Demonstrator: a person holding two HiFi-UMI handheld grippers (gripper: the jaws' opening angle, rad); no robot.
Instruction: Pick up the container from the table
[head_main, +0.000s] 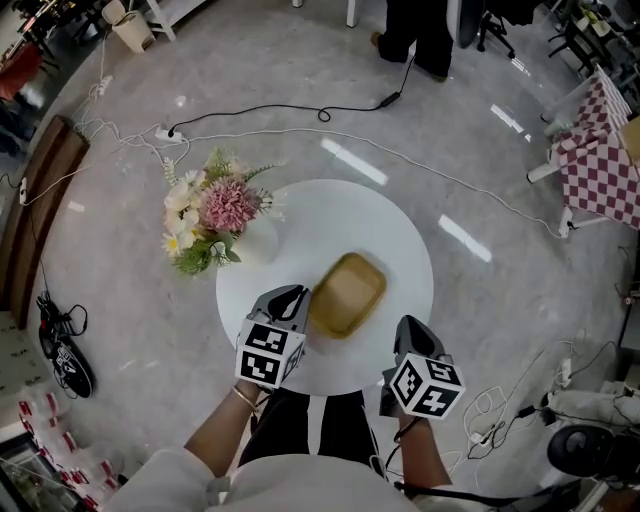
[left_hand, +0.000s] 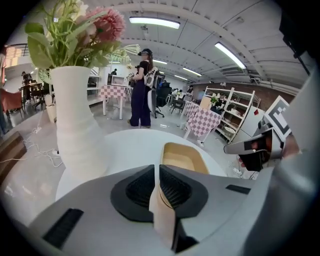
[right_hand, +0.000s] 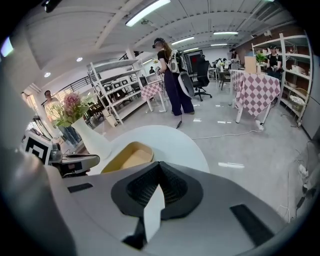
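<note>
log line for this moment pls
stage: container not lifted, on table | left gripper: fingers shut, empty, beside container's rim | right gripper: fingers shut, empty, apart from container

I count: one container (head_main: 346, 294), one vase (head_main: 258, 242), one surface (head_main: 330, 215); left hand-held gripper (head_main: 293, 300) plus right hand-held gripper (head_main: 408, 330), two.

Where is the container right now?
In the head view, the container sits on the round white table, right of the flower vase, just beyond the left gripper.
</note>
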